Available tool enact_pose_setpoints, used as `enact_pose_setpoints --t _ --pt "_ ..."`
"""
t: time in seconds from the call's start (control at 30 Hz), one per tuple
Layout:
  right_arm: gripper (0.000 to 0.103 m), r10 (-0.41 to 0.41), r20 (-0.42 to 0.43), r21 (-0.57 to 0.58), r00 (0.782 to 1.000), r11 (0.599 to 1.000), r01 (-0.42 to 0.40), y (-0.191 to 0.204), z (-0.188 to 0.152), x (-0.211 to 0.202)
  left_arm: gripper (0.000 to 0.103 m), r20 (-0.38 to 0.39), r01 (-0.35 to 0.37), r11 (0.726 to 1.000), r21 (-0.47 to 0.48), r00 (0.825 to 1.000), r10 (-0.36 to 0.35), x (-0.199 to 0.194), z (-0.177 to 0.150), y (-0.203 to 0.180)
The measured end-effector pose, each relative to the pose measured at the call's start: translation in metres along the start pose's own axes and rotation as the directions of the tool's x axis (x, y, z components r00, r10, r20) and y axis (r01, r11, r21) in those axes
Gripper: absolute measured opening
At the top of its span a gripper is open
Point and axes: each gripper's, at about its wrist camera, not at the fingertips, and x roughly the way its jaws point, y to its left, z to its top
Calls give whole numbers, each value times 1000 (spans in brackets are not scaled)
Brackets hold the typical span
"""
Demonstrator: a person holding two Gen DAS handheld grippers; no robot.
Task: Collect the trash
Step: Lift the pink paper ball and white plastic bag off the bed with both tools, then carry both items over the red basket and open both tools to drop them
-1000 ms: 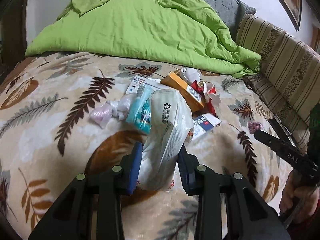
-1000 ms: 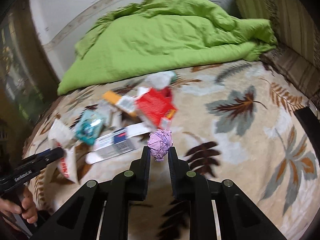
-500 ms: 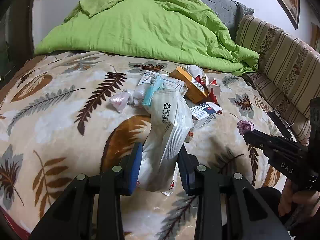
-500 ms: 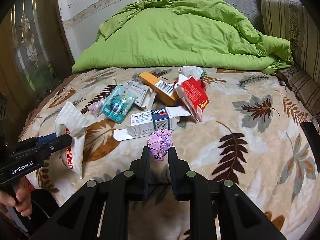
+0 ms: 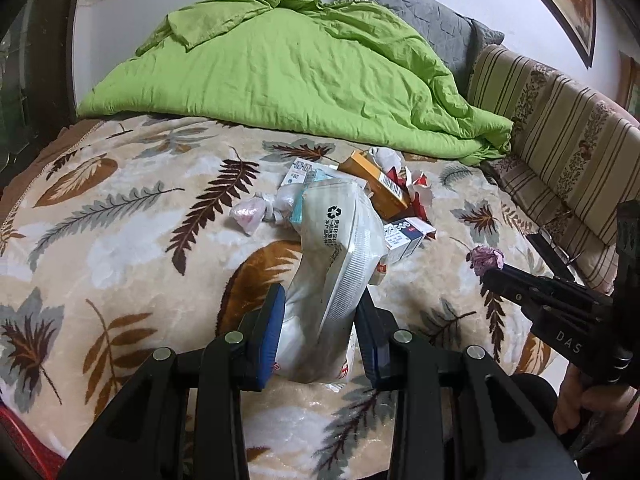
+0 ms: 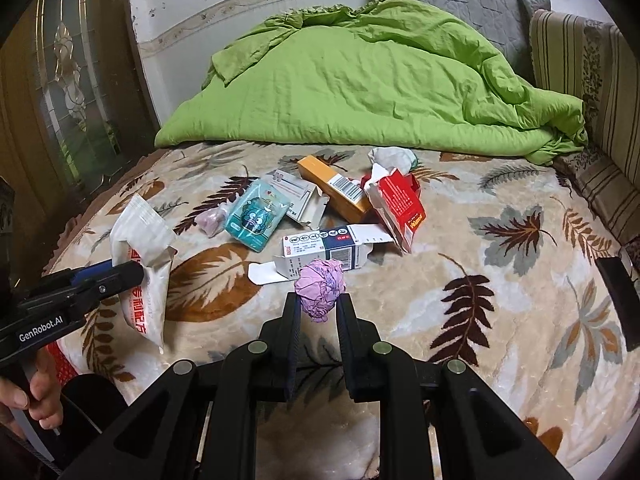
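Observation:
My left gripper (image 5: 320, 332) is shut on a white plastic pouch (image 5: 336, 264) with a recycling mark, held above the leaf-patterned blanket (image 5: 120, 240). From the right wrist view the same pouch (image 6: 140, 264) hangs at the left in the left gripper (image 6: 136, 274). My right gripper (image 6: 318, 312) is shut on a crumpled pink paper ball (image 6: 320, 284); the ball (image 5: 486, 258) also shows at the right gripper's tip in the left wrist view. More trash lies mid-bed: a teal packet (image 6: 256, 216), an orange box (image 6: 334, 188), a red box (image 6: 400, 204), a white-and-blue carton (image 6: 324, 250).
A green quilt (image 6: 372, 92) is heaped at the bed's far end, a grey pillow (image 6: 460, 4) behind it. A striped cushion (image 5: 560, 140) runs along the right side. A small pink wad (image 5: 248, 216) lies by the pile. A hand (image 6: 24, 392) holds the left gripper.
Both grippers have pulled back from the pile toward the near edge of the bed, each still holding its piece. The right wrist view has levelled and now takes in the whole bed.

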Motion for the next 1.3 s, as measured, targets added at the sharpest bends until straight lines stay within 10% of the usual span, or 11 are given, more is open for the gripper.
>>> enact_pose_setpoints --t 0.97,1.13,1.3 --pt "19 213 -38 -147 976 965 -216 95 8 -5 33 79 -125 971 -203 987 143 -101 -27 79" --pt "19 361 -127 -233 924 894 -382 166 5 -1 33 78 -204 935 -291 969 235 -144 -52 121" --pt "19 509 -250 -294 823 770 -566 245 -7 1 33 37 -338 852 -401 923 384 -198 -93 167"
